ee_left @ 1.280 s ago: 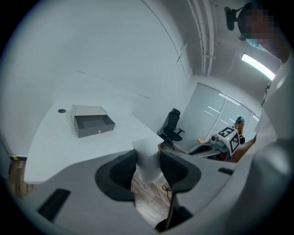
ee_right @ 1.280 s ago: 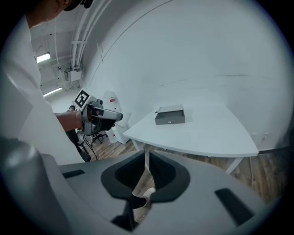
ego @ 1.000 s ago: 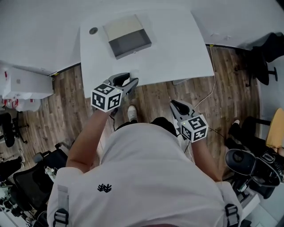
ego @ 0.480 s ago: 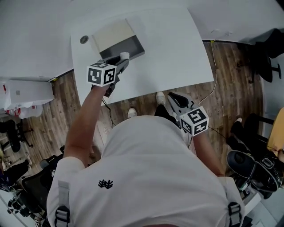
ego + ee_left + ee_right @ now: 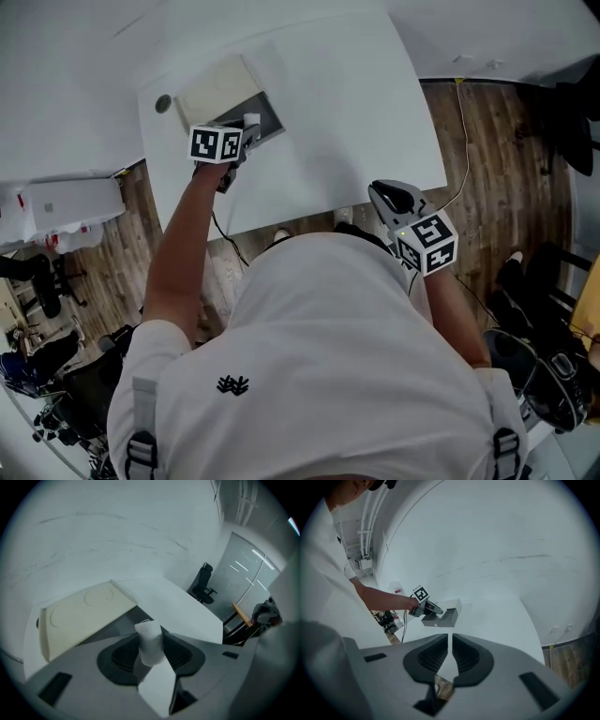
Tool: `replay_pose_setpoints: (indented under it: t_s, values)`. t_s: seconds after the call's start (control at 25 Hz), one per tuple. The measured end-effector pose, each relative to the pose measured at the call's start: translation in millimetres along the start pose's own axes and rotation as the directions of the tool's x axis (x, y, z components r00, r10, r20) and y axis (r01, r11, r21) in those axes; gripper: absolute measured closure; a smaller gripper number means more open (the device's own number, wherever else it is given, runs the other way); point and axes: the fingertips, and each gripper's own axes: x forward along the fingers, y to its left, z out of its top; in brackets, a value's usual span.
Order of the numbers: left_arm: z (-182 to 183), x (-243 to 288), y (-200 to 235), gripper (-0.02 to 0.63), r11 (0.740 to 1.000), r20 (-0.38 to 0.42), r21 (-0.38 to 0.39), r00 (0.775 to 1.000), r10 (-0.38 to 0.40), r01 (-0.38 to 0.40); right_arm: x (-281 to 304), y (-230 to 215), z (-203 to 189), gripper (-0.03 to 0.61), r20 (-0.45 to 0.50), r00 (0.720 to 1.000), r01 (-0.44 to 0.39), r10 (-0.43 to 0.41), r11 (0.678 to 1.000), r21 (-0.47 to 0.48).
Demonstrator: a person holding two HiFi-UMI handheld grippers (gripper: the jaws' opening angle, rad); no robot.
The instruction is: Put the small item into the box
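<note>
My left gripper (image 5: 247,129) is stretched out over the open grey box (image 5: 265,111), shut on a small white item (image 5: 251,119). In the left gripper view the white item (image 5: 150,641) stands upright between the jaws of that gripper (image 5: 152,654), above the box's dark inside (image 5: 123,623). The cream lid (image 5: 82,613) lies back to the left. My right gripper (image 5: 386,197) hangs off the white table's front edge, shut and holding nothing. From the right gripper view, that gripper (image 5: 450,654) looks across the table at the box (image 5: 449,614) and the left gripper (image 5: 436,611).
The white table (image 5: 356,103) has a small round grommet (image 5: 163,103) left of the box. Wooden floor (image 5: 487,150) lies to the right, with a cable running along it. White storage boxes (image 5: 66,202) stand at the left; an office chair (image 5: 204,585) stands far off.
My left gripper has moved forward from the table's front edge to over the open box, carrying the white item. The right gripper has stayed near the front edge.
</note>
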Motion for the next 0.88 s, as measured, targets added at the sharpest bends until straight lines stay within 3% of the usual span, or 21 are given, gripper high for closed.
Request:
replay_pose_setpoints:
  t_s: [0.28,0.56,0.88]
  values:
    - [-13,35,13,0.443,1.0,-0.128,-0.006,0.991,0.03,-0.031,-15,-35,-15,0.548,-0.033,0.999,-0.007,0.008,1.0,0.021]
    - [-29,58,16,0.44,0.998,-0.248,0.019,0.966,0.067,-0.065,-24,-59,-23,0.548,-0.055,0.998,-0.019,0.022,0.998,0.053]
    - [-30,60,16,0.43,0.997,-0.287,0.013,0.955,0.071,-0.07,-18,-71,-18,0.548,-0.062,0.997,-0.049,0.052,0.997,0.06]
